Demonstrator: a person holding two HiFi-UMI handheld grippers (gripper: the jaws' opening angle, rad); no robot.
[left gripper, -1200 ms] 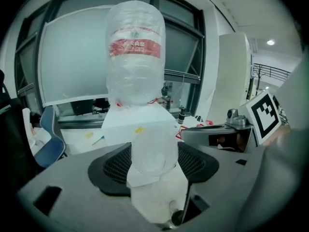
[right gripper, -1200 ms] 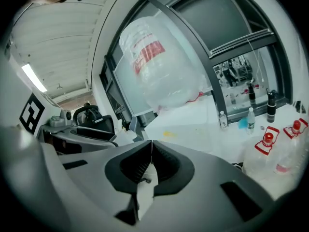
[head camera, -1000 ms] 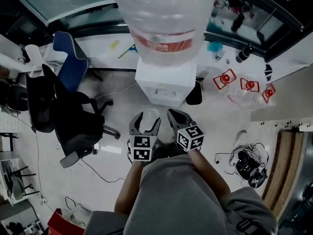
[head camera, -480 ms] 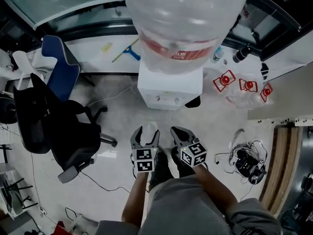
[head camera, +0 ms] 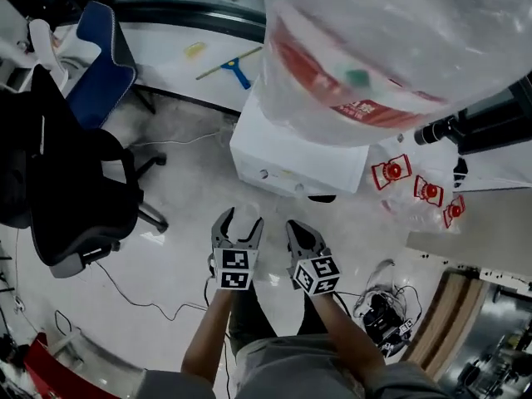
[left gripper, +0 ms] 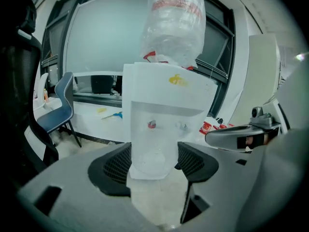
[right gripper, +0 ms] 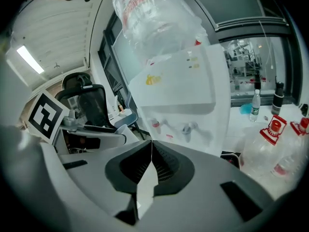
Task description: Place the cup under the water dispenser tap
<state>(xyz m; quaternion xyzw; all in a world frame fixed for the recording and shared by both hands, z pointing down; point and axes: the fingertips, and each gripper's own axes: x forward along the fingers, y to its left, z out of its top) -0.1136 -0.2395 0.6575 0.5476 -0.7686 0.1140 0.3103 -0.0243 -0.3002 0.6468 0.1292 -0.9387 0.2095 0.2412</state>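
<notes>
A white water dispenser [head camera: 291, 152] with a big clear bottle [head camera: 399, 40] on top stands just ahead of me. In the left gripper view its two taps, one red [left gripper: 151, 124] and one pale [left gripper: 182, 126], sit in the front recess. My left gripper [left gripper: 153, 151] is shut on a clear plastic cup [left gripper: 152, 141], upright, held short of the dispenser and lower than the taps. In the head view the left gripper [head camera: 240, 219] is left of the right gripper [head camera: 294, 227]. The right gripper [right gripper: 151, 145] is shut with nothing in it and points at the taps [right gripper: 187, 128].
A black office chair [head camera: 75, 198] and a blue chair [head camera: 100, 56] stand to the left. Red-capped empty bottles [head camera: 416, 185] lie right of the dispenser. A tangle of cables [head camera: 382, 306] lies on the floor at the right. A blue-handled squeegee [head camera: 229, 63] lies behind.
The head view has moved closer over the dispenser, so the bottle fills more of the frame. Both grippers keep their pose side by side, the cup still held in the left.
</notes>
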